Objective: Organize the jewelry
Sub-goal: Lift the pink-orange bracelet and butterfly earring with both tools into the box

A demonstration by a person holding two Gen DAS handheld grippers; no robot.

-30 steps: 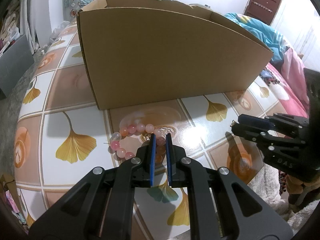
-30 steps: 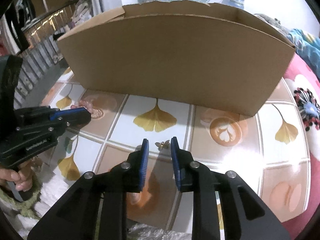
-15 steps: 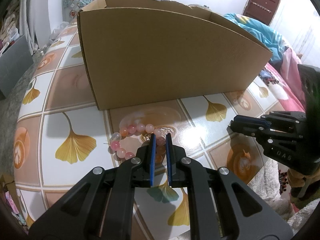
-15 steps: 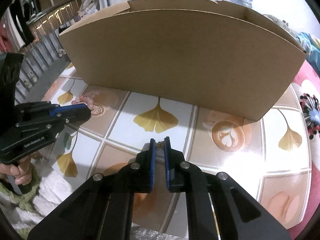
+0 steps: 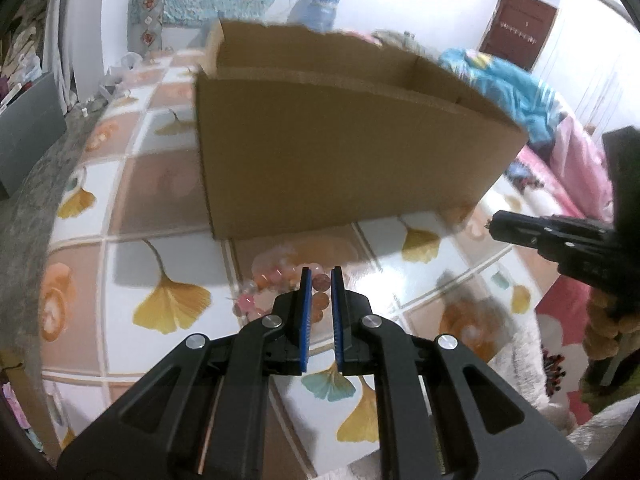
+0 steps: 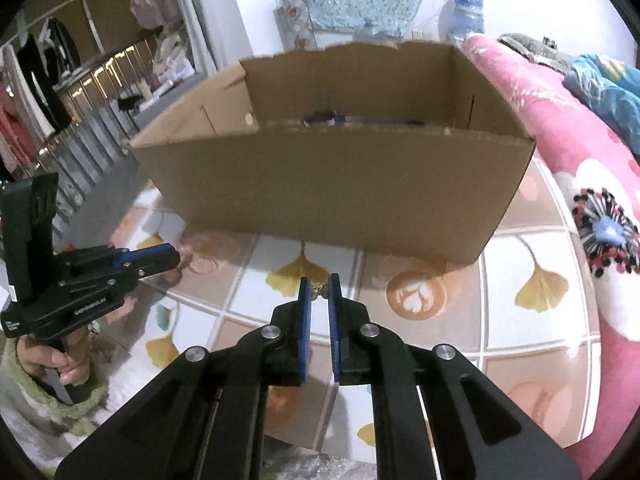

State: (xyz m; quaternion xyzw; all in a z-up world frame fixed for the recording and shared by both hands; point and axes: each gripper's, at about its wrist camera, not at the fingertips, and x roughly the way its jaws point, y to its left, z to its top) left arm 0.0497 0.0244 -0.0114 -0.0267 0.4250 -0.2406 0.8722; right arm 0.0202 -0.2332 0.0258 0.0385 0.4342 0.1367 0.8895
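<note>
- Pinching a small gold charm [image 6: 320, 291], my right gripper [image 6: 319, 292] holds it above the tiled table [image 6: 532, 336].
- My left gripper [image 5: 319, 284] clamps the pink bead bracelet [image 5: 320, 283].
- The cardboard box [image 6: 344, 184] stands ahead, its near wall between both pieces and its inside.

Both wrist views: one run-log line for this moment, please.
left gripper: shut on bead bracelet | right gripper: shut on small gold charm | cardboard box: open, ahead on tiled table
</note>
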